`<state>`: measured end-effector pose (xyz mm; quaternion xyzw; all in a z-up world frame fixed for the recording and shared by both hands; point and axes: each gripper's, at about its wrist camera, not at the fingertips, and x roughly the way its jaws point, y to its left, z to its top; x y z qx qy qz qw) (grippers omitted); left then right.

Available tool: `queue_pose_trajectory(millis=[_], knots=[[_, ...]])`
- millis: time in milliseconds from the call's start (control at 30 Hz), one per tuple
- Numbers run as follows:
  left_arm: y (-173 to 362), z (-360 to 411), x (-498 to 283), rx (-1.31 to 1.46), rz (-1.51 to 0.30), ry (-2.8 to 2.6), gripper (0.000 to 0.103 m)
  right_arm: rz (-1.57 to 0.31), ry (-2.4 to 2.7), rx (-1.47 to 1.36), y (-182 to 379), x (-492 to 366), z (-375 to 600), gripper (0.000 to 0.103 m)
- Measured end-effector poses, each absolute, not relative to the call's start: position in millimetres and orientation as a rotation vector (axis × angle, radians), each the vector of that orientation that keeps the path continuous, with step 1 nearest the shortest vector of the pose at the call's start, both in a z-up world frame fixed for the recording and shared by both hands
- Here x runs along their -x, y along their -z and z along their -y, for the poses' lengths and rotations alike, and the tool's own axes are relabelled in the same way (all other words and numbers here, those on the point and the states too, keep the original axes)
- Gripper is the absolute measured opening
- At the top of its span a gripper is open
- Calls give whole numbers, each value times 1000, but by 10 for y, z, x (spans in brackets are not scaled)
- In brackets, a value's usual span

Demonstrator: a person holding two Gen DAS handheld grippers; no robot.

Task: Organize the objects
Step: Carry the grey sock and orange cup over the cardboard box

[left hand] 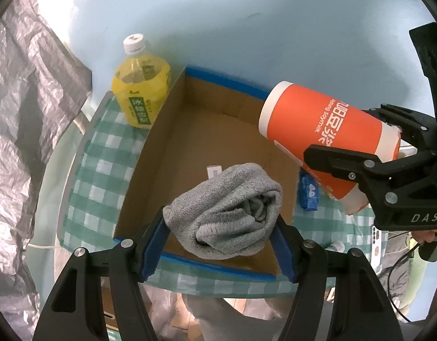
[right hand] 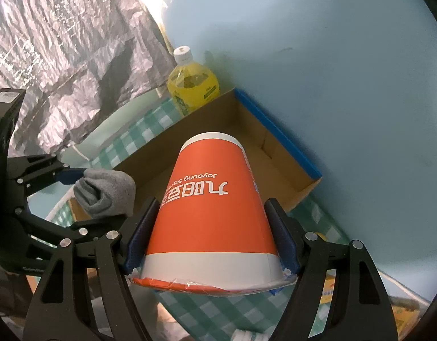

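Now my left gripper (left hand: 222,244) clamps the rolled grey sock (left hand: 227,213) above the cardboard box's (left hand: 150,156) near edge. My right gripper (right hand: 211,244) grips the orange cup (right hand: 215,213) over its right edge.

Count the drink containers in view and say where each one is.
2. The yellow bottle stands on the checked cloth outside the cardboard box. The orange cup is tilted over the box, in the right gripper. Others may be hidden.
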<state>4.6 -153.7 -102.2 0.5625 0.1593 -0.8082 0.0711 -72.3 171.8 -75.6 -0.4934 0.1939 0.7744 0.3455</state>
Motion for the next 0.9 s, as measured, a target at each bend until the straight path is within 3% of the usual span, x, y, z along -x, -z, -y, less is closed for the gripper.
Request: queue_pose_trajectory(millis=[900], knots=[[1849, 1679, 70, -1843, -548, 2275, 70, -692, -1891, 1348, 1524, 981, -2004, 77]])
